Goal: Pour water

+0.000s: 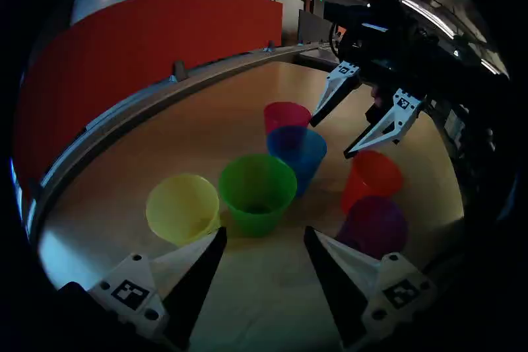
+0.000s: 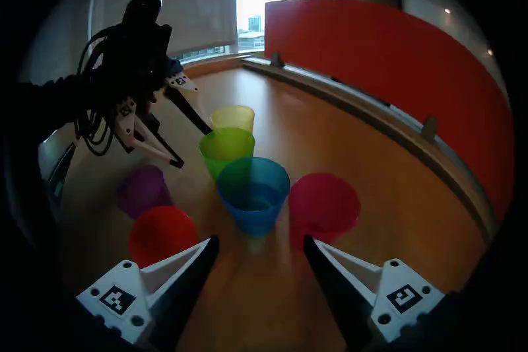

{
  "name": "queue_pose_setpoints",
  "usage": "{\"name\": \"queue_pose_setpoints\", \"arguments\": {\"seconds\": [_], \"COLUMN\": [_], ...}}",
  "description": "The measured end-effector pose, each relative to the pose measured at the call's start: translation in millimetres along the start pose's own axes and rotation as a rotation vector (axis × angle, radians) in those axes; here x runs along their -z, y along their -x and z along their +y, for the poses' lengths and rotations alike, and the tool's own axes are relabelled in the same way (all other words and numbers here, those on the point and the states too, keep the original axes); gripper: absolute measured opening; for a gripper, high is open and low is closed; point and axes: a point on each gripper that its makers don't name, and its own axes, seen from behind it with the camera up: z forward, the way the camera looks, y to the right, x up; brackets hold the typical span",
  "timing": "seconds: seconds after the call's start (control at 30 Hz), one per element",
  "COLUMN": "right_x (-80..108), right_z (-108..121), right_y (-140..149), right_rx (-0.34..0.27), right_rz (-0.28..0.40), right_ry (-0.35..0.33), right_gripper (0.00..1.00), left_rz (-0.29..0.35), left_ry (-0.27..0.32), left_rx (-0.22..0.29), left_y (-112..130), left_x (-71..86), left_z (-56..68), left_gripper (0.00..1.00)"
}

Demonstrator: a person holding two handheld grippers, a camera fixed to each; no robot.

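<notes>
Left gripper [image 1: 264, 249] and right gripper [image 2: 261, 253] both gape wide and empty, facing each other across a cluster of cups [image 1: 257, 193] on a wooden table [image 2: 396, 174]. The blue cup [image 2: 253, 195], seemingly holding water, stands just ahead of the right gripper, probably its pick.

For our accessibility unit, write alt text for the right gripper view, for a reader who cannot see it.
Six plastic cups stand clustered on a wooden table: yellow, green, blue, pink, purple and red. The right tongs, open, point at the blue one; the left tongs hover open beyond, near the green one.
</notes>
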Motion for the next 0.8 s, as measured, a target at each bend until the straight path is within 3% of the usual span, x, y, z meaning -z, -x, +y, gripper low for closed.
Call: {"name": "queue_pose_setpoints", "arguments": {"seconds": [0.8], "right_x": [-19.9], "right_z": [0], "right_y": [-17], "right_rx": [0.037], "right_rz": [-0.031], "right_ry": [-0.017], "right_gripper": [0.99], "left_rz": [-0.04], "left_ry": [-0.004], "left_rx": [-0.037], "left_y": [-12], "left_x": [-14.9], "left_z": [-6.3], "left_gripper": [0.87]}}
